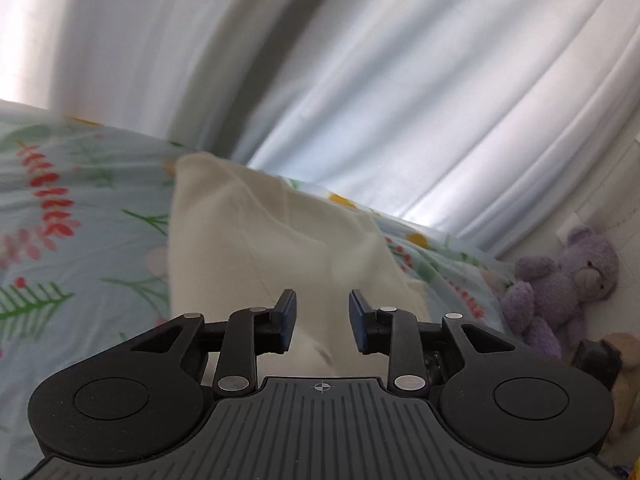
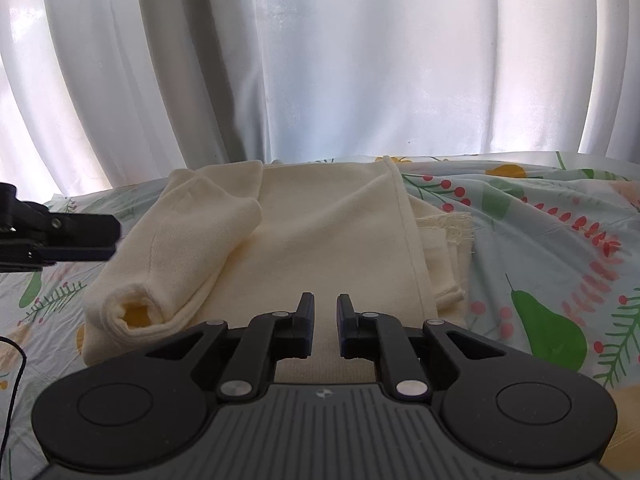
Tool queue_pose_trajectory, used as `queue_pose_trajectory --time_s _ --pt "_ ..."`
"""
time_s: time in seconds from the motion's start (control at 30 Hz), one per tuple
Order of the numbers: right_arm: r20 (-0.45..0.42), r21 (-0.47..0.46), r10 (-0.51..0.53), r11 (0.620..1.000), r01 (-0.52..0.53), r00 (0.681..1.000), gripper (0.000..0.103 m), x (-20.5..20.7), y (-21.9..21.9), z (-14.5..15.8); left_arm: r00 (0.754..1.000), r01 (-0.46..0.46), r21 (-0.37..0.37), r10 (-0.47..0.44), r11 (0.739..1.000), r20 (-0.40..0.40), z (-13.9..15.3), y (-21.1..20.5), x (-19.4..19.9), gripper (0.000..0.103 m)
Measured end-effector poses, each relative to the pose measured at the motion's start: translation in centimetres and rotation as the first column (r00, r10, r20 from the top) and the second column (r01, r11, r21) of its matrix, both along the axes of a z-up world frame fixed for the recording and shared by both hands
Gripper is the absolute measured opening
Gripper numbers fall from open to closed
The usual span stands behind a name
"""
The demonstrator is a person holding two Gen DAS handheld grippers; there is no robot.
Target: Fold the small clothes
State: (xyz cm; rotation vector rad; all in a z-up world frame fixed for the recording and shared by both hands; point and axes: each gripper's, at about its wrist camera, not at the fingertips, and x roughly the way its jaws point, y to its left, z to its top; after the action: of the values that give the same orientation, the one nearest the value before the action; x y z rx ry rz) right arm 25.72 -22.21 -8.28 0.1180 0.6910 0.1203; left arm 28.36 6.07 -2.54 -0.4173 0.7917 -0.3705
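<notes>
cream top lay part folded on the bed | left gripper fingers wide, right gripper fingers narrow, both held nothing | best to pinch the sleeve edge and lay it flat

In the left wrist view the cream garment is motion-blurred, and its near end is hidden behind the left claw. At the lower right edge, a tan plush is cut off. In the right wrist view, the right claw hides the garment's near edge.
</notes>
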Motion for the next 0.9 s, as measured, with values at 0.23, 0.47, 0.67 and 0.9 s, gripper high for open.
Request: queue_pose_trajectory --time_s 0.23,0.47,0.67,0.9 --pt "-0.06 0.232 0.104 0.969 -0.087 0.993 0.016 3.6 -0.3 0.6 0.995 -0.005 0.077 0.013 0.997 -0.099 -3.7 -0.2 0.5 0.036" --pt "-0.146 0.415 0.18 0.904 -0.105 0.973 0.026 7.7 0.4 -0.5 0.993 -0.053 -0.005 0.052 0.999 -0.109 -3.2 1.2 0.4 0.041" --pt "-0.179 0.579 0.219 0.812 -0.078 0.959 0.04 9.9 -0.1 -1.6 0.99 -0.106 0.013 0.106 0.994 -0.088 -2.0 3.4 -1.5 0.043" --pt "-0.242 0.67 0.253 0.742 -0.027 0.937 0.043 12.2 0.8 -4.0 0.985 -0.058 0.015 0.06 0.998 -0.163 -4.1 2.5 -1.5 0.045"
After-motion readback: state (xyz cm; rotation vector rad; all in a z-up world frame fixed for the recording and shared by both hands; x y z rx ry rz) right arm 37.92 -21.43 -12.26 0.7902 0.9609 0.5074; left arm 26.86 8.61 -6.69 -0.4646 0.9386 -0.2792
